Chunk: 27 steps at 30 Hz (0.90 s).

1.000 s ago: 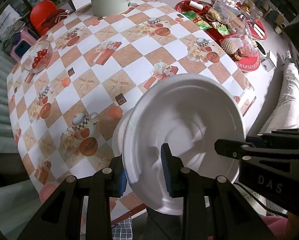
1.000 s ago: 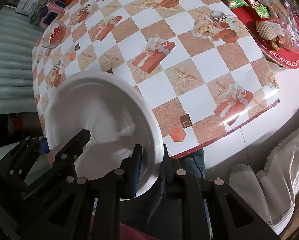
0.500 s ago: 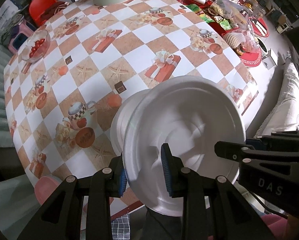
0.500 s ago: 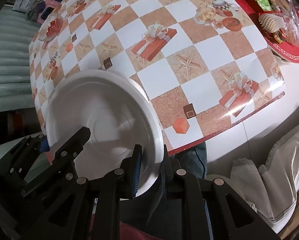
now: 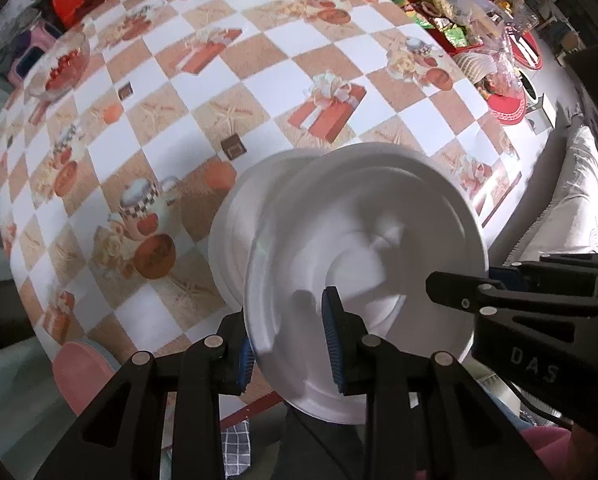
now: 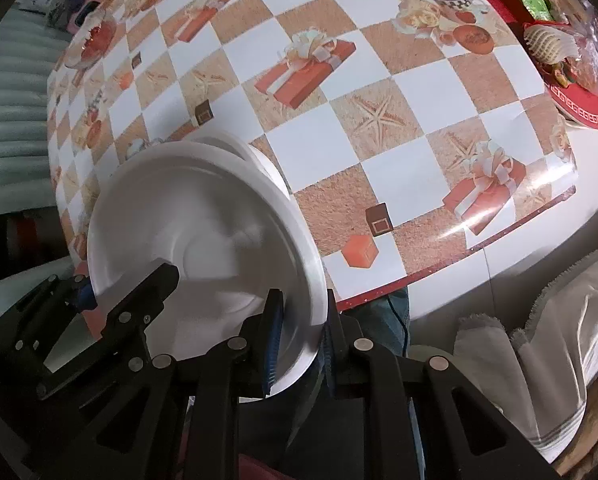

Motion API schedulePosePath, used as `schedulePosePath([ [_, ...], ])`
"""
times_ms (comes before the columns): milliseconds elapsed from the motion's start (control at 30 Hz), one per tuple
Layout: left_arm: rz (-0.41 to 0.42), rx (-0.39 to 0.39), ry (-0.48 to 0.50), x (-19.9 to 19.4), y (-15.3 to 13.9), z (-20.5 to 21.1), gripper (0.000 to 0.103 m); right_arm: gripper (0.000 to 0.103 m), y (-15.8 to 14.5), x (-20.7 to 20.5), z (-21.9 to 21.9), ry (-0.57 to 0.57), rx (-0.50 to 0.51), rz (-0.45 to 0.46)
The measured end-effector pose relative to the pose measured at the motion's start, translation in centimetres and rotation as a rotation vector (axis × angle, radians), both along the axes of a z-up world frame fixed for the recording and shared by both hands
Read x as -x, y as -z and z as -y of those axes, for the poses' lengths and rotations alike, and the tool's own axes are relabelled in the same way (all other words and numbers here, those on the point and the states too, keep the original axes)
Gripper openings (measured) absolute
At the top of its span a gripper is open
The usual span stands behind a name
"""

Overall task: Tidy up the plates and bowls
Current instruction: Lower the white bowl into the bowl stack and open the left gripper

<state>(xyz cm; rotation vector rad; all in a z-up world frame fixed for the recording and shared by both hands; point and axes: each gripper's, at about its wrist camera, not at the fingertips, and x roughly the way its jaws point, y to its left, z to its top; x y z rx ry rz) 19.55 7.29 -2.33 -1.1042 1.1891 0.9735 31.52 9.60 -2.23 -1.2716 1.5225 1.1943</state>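
A white foam plate (image 5: 363, 248) is held in the air over the near edge of the table, tilted. My left gripper (image 5: 289, 344) is shut on its near-left rim. My right gripper (image 6: 299, 340) is shut on the opposite rim of the same plate (image 6: 187, 232). A second white dish (image 5: 235, 236) sits right behind the plate; its edge also shows in the right wrist view (image 6: 259, 160). I cannot tell whether the two touch.
The table has a checkered cloth (image 5: 235, 64) with gift and teapot prints. A glass bowl of red fruit (image 5: 61, 66) stands at the far left. Snack packets and red trays (image 5: 479, 12) crowd the far right. A pink stool (image 5: 79, 372) stands below the near edge.
Both grippers have carried the plate forward over the table, closer to the cloth. The second dish behind it shows more now.
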Motion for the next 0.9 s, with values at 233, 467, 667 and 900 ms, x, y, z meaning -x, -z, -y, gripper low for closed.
schedulePosePath([
  [233,0.028,0.024,-0.020,0.5,1.1,-0.4,0.034,0.019,1.0,0.1,-0.5,-0.014,0.012,0.005],
  [467,0.018,0.017,-0.035,1.2,1.4,-0.6,0.049,0.019,1.4,1.3,-1.3,-0.054,-0.001,-0.014],
  [667,0.007,0.004,-0.065,2.7,1.3,-0.7,0.069,0.020,2.1,1.6,-2.0,-0.076,0.010,-0.018],
  [900,-0.004,-0.042,-0.088,4.4,0.2,-0.7,0.086,0.103,1.0,0.6,-2.3,-0.069,-0.028,-0.009],
])
